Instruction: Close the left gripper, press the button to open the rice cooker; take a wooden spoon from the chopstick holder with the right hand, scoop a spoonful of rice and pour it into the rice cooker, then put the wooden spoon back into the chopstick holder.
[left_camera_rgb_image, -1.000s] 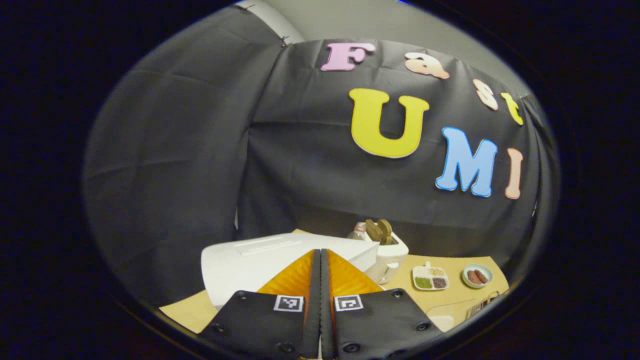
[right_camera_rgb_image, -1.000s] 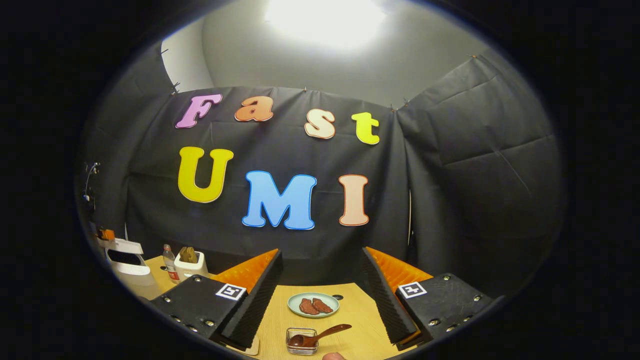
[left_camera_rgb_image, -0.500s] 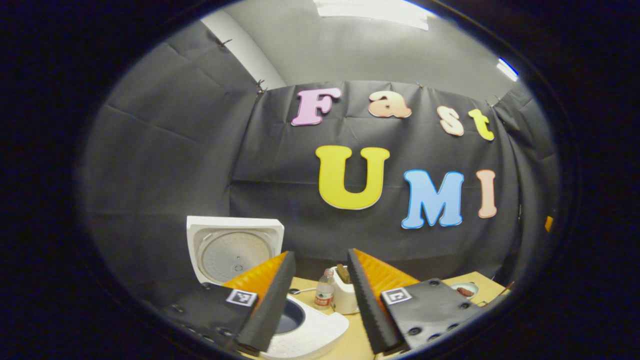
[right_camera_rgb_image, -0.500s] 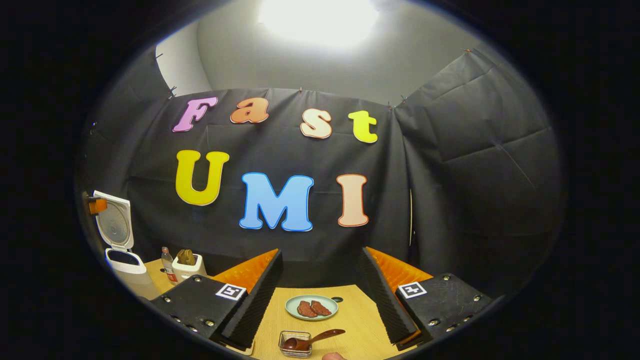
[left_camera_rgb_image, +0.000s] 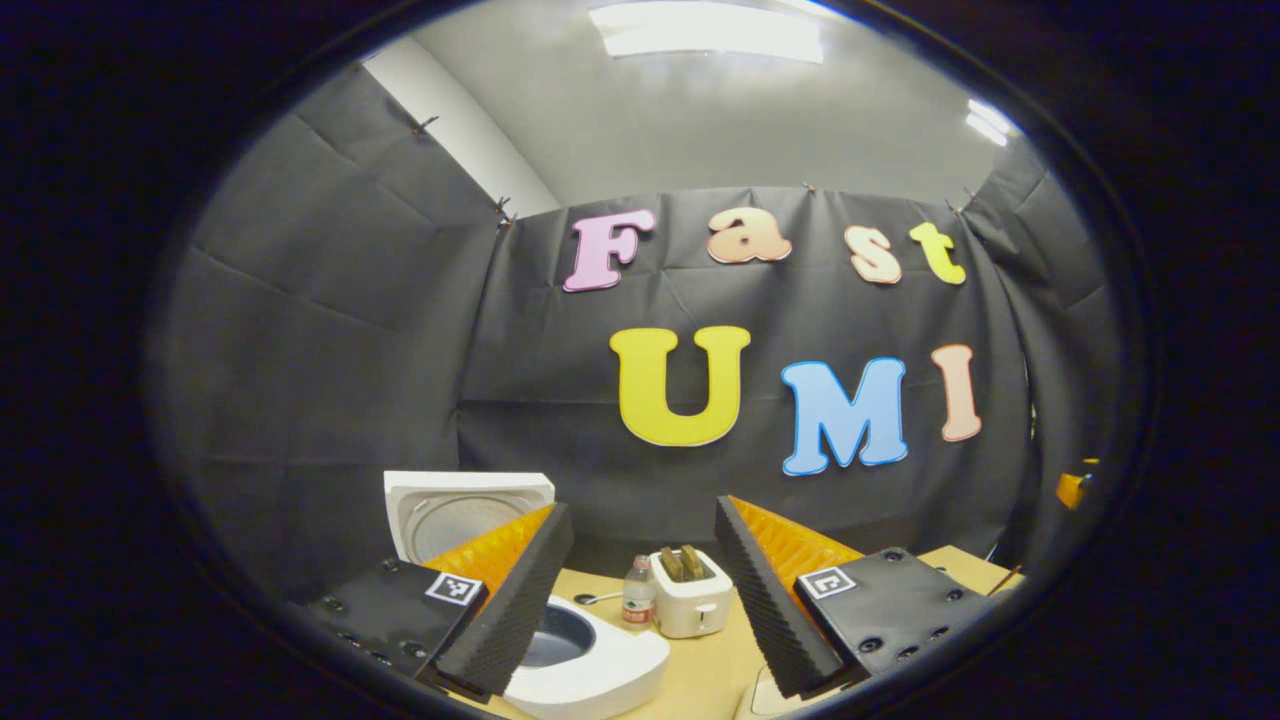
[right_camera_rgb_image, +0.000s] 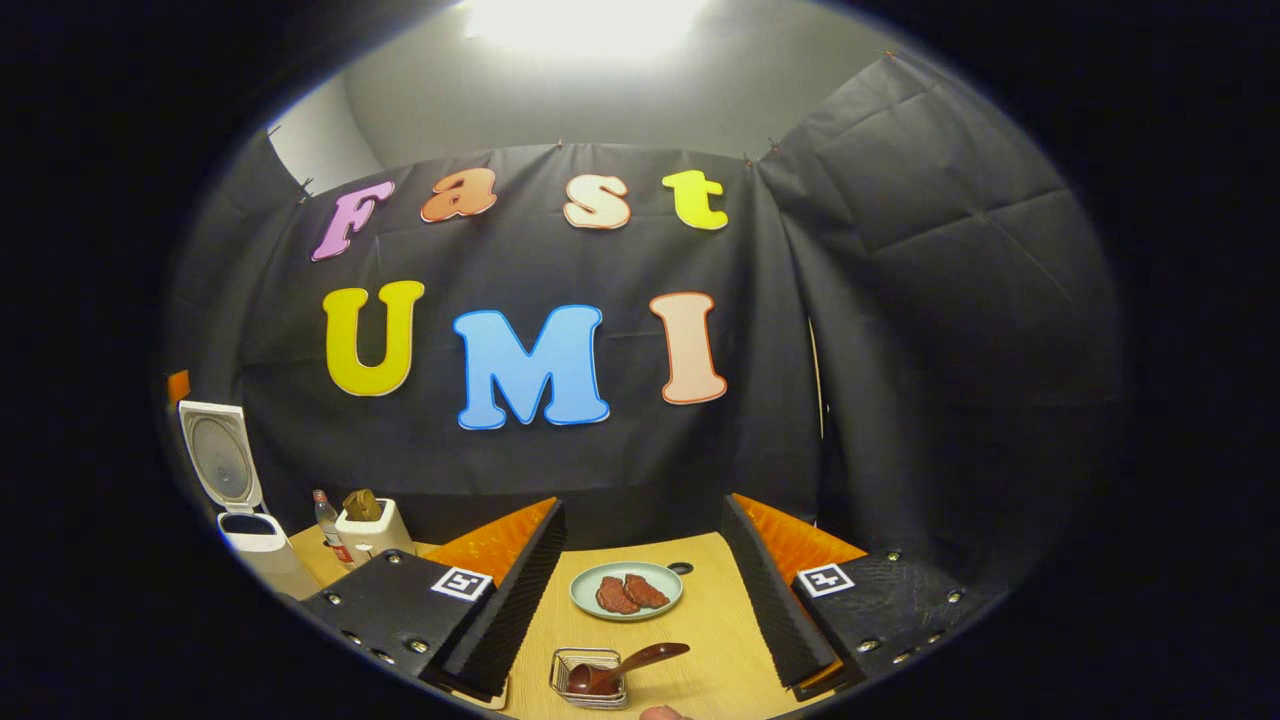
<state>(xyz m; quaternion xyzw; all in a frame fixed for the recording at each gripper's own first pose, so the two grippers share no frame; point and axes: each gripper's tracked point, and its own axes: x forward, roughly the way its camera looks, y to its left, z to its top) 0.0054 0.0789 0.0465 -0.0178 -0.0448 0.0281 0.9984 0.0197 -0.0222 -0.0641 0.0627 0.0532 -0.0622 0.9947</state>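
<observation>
- Step in hand, as I judge it: rice cooker is open, so right gripper (right_camera_rgb_image: 640, 590) goes for the wooden spoon (right_camera_rgb_image: 625, 668).
- Spoon lies tilted in a small wire holder (right_camera_rgb_image: 588, 678), just below and ahead of the right gripper's spread, empty fingers; handle points up-right.
- Best approach: come down over the handle, grip mid-handle, lift without dragging the holder.
- Spoon looks dark brown, smooth, short.
- Rice cooker (left_camera_rgb_image: 590, 660) sits low left of the left gripper (left_camera_rgb_image: 640, 590), lid (left_camera_rgb_image: 465, 505) upright.
- Left gripper released, holding nothing.
- Plate (right_camera_rgb_image: 627, 590) lies ahead on the worktop (right_camera_rgb_image: 715, 660).

white rice cooker (left_camera_rgb_image: 600, 670), brown wooden spoon (right_camera_rgb_image: 630, 664)
</observation>
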